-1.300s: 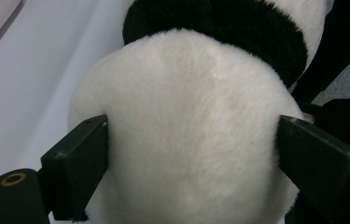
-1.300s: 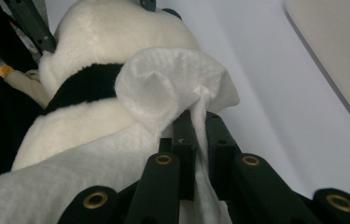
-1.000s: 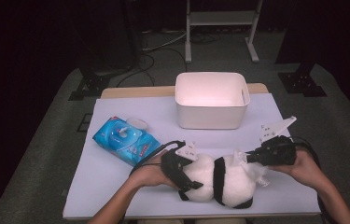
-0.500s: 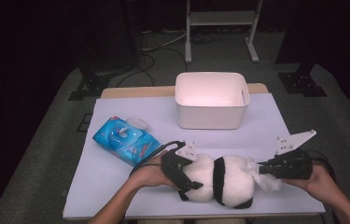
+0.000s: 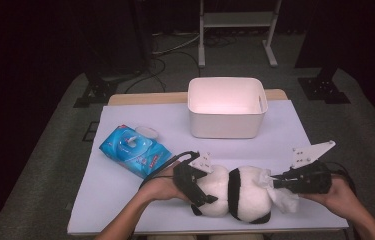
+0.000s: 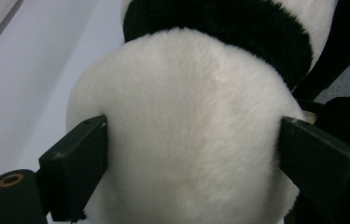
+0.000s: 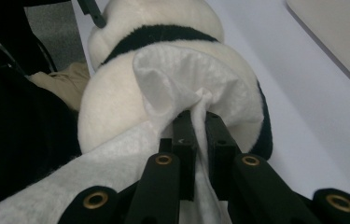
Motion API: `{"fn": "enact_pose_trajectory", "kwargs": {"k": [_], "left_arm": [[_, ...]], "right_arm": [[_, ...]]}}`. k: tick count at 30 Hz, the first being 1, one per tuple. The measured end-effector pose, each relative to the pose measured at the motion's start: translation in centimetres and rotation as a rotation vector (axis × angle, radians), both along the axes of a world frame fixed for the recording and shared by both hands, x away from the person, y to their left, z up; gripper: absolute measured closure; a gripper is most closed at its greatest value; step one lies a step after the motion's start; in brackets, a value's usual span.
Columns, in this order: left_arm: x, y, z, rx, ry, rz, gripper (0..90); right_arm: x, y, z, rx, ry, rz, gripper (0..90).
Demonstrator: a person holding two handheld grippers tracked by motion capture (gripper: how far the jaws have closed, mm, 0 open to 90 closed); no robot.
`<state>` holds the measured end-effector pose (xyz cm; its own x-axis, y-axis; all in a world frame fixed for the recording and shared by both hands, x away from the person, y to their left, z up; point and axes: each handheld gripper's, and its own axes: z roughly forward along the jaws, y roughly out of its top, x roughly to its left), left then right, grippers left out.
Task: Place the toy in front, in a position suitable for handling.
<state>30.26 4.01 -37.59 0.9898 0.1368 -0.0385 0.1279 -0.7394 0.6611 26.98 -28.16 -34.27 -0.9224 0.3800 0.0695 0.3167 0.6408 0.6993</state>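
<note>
- A person is sitting at the near edge of the table, working a claw in each hand over a plush panda that is lying on its side close to that edge.
- The left claw is gripping the panda's white end; in the left gripper view its two black jaws are pressing into the fur on either side of the rounded white part, with the black band of fur lying beyond it.
- The right claw is pinching a white wipe tight between its jaws; in the right gripper view the jaws are standing almost together with the cloth bunched up between them.
- The wipe is resting against the panda's other white end, draped over the fur there, and a loose part of it is hanging down beside the toy toward the table.
- The person's right hand is sitting at the table's near right corner, the left hand just left of the toy.
- A blue pack of wipes is lying on the table to the left of the panda, with its round white lid flipped open.
- A white bin is standing farther back, near the far edge, well apart from the toy and both claws.
</note>
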Motion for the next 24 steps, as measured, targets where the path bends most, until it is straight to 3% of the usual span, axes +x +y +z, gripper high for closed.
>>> {"fn": "enact_pose_trajectory", "kwargs": {"k": [18, 24], "left_arm": [[0.0, -0.2, 0.1, 0.002, -0.003, 0.001, 10.4], [0.1, 0.1, 0.1, -0.025, -0.001, 0.007, 10.2]], "right_arm": [[0.4, 5.6, 0.2, -0.048, -0.02, 0.129, 84.0], [0.5, 6.4, 0.2, -0.079, -0.032, 0.147, 83.9]]}}
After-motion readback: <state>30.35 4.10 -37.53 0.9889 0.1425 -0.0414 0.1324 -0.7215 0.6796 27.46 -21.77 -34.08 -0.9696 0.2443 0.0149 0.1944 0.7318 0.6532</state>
